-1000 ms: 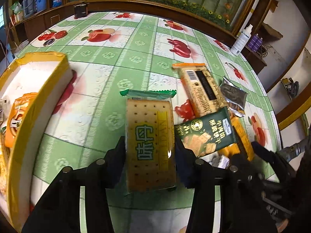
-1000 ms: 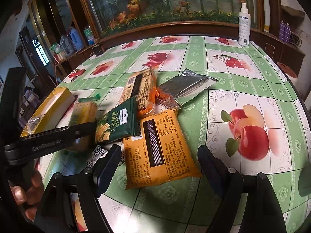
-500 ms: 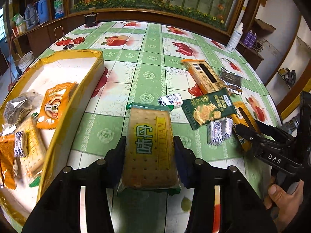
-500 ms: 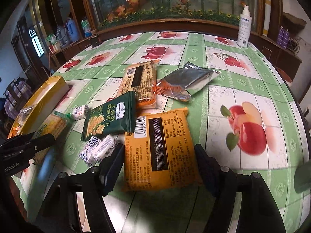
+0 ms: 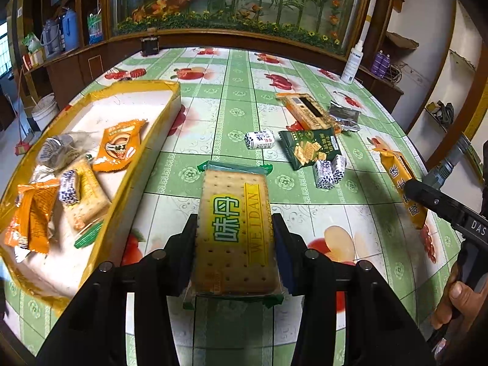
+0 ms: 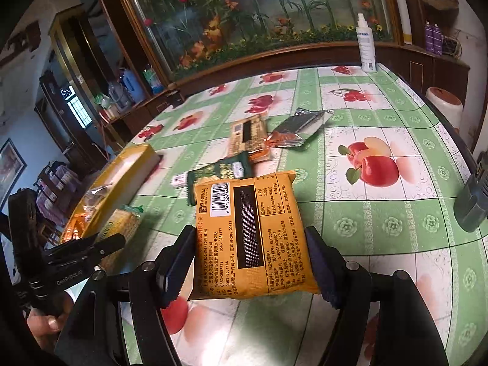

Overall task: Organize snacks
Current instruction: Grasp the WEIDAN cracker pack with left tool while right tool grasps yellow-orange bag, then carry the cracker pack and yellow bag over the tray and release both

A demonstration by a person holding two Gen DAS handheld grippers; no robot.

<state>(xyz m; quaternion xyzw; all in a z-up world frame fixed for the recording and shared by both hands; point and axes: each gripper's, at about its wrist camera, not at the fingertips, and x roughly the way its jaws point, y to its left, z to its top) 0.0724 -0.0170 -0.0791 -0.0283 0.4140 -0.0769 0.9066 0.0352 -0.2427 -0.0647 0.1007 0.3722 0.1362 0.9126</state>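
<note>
Left hand-held gripper [image 5: 235, 244] clamps cracker pack [image 5: 236, 231] edgewise above table [image 5: 231, 97], beside yellow box [image 5: 146, 140]. Right hand-held gripper [image 6: 250, 262], jaws lately narrowed, pinches orange packet [image 6: 247, 238]. Risk: slick wrappers slipping; packs missing box.

You work over a table [image 5: 231, 113] covered with a green-and-white checked cloth printed with apples and cherries. At its far edge you see a white spray bottle [image 6: 367, 47] standing upright, with two purple bottles [image 6: 433, 39] on the wooden ledge to its right and a glass-fronted display of artificial flowers and bamboo [image 6: 274, 15] running behind the whole edge. On the left ledge note the blue jugs [image 5: 68, 29], below them on the floor a white bucket [image 5: 44, 111], and at the table's far rim a small dark box [image 5: 150, 45].
</note>
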